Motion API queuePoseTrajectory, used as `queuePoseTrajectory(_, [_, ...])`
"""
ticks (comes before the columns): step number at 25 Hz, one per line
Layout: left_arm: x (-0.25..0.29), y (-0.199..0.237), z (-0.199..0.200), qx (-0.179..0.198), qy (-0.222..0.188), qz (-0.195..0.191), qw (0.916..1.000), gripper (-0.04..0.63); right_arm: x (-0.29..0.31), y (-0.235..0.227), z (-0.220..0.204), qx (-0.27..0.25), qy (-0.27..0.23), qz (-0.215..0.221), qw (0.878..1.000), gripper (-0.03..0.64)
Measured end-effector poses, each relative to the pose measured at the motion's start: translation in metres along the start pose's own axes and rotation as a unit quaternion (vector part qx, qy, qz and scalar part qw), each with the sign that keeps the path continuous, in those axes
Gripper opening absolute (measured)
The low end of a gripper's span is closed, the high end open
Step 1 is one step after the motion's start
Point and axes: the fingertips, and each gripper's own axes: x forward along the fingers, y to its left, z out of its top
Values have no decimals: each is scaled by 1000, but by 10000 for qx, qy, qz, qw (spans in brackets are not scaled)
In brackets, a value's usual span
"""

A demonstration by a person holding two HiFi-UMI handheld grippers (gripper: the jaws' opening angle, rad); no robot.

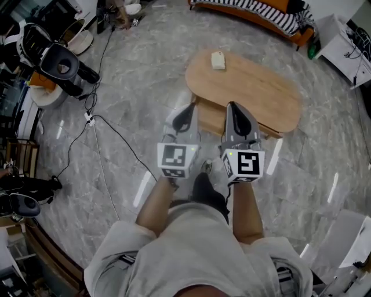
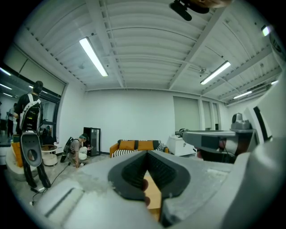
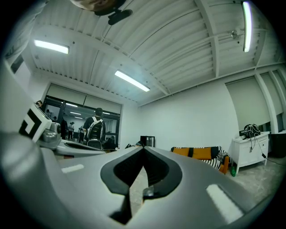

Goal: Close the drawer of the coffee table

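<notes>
Drawer (image 1: pixel 210 119) was seen pulled out at the near side of the oval coffee table (image 1: pixel 261 93), flanked by the left gripper (image 1: pixel 188 113) and right gripper (image 1: pixel 235 110), both with jaws closed on nothing. A small pale object (image 1: pixel 218 60) was noted on the tabletop. A cable (image 1: pixel 113 132) was seen on open floor to the left, and a striped sofa (image 1: pixel 261 10) beyond the far edge.
</notes>
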Motion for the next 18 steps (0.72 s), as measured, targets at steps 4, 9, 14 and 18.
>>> queuePoseTrajectory(4, [34,9,1,-33,37,32,10000,20,33,-16,-4,92,-29,98,9999,6])
queuePoseTrajectory(9, [64,9,-7,-116,229,-23,9997,20,53,-36,-12,218,34,107,9997,6])
queuePoseTrajectory(14, [85,12,-14,-92,365,-109,9992,20,58,-60,-25,293,135,-167,9993,6])
queuePoseTrajectory(18, [96,13,-20,-90,450,-173,9988,20,58,-74,-35,286,206,-309,9989,6])
